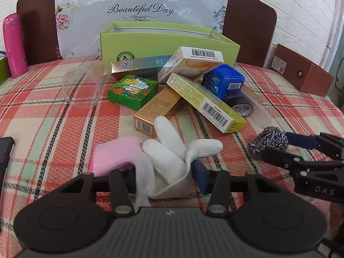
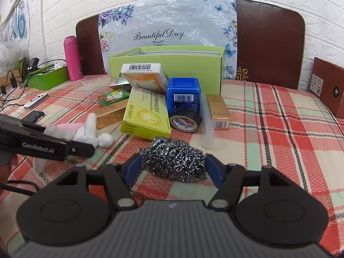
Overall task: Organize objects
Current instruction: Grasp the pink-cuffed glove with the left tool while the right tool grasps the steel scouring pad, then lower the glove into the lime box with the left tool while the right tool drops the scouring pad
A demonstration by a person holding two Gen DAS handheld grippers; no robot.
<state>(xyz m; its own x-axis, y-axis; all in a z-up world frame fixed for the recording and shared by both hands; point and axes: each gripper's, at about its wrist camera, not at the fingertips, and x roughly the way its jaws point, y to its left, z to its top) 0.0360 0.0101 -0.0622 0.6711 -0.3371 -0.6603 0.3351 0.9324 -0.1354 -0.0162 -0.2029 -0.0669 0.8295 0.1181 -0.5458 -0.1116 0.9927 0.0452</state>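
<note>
**Two grippers, one cluttered pile, one open box**

Two grippers were at work on the plaid tablecloth. Your left gripper stood partly open, its fingers on either side of one white glove with a pink cuff; I cannot tell whether the pads pressed on the cloth. Your right gripper bracketed one steel-wool scourer, the blue pads at its two sides; whether they squeezed it, I cannot tell.

At twelve o'clock from both sat one light-green open box. Before it lay the pile: one blue cube-shaped container, one roll of tape touching its front, two yellow-and-white cartons, two gold cartons, one small dark-green box and one long metallic-green carton. At ten o'clock in the left view lay one clear plastic cup on its side. One pink bottle stood upright at the far left edge.
</note>
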